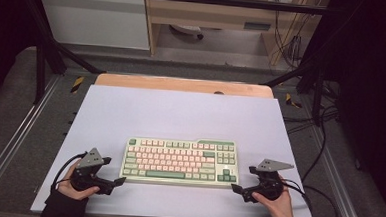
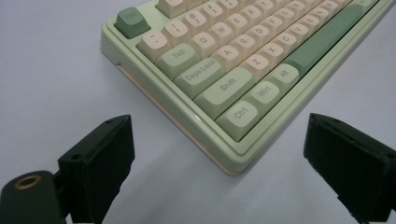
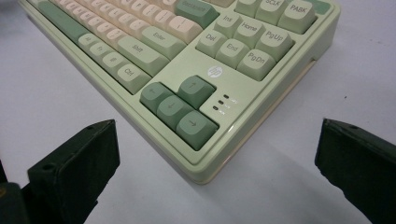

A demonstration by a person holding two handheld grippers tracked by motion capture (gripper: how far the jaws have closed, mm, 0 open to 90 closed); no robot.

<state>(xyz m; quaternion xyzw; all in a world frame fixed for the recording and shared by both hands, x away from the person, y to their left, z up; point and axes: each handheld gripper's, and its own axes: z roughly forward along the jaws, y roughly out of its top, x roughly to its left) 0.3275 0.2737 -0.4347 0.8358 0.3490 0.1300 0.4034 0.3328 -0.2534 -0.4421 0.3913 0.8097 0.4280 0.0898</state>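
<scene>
1. Flanking the keyboard (image 1: pixel 180 161), the left gripper (image 1: pixel 116 171) and right gripper (image 1: pixel 241 180) rest low on the table (image 1: pixel 180 115), one at each short end, jaws pointed inward.
2. Left gripper (image 2: pixel 217 154): its two black jaws stand wide apart with nothing held; the keyboard's (image 2: pixel 243 70) near left corner lies between them but ahead of the pads, untouched.
3. Right gripper (image 3: pixel 217 158): jaws likewise spread wide and empty; the keyboard's (image 3: pixel 196 60) near right corner points into the gap, clear of both pads.
4. Each gripper is held by a hand, the left hand (image 1: pixel 74 185) and right hand (image 1: pixel 278 203) entering from the bottom edge in dark sleeves; a grey plate tops each gripper.
5. Keyboard: pale green case, cream letter keys, light green modifier keys (Tab, Caps Lock, Shift, Ctrl), darker green Esc, space bar and arrow keys; a small round logo sits above the arrows beside three indicator marks.
6. Position: flat on the pale lavender table, near its front edge, roughly centred, long side parallel to that edge.
</scene>
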